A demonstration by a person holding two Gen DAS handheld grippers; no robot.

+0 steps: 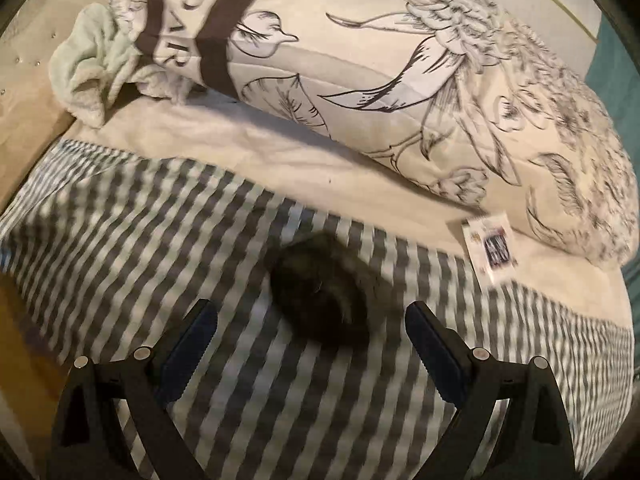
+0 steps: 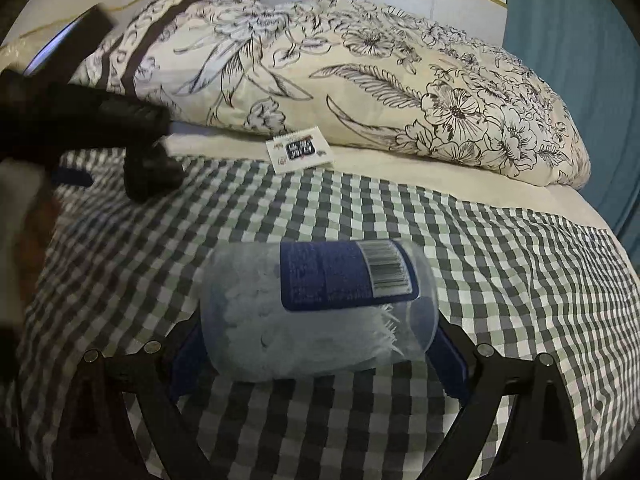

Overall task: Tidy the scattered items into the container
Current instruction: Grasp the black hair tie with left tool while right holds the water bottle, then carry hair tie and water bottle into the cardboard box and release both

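Now left tool spread, dark object between fingertips; right tool clamps clear jar.

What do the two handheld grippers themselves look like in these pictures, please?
Both match: the left gripper and right gripper have matte black angular frames that fork into two fingers. Each finger carries a dark blue pad with a ridged edge, and round silver fasteners sit on the frame. No cables, markings or sleeves are visible.
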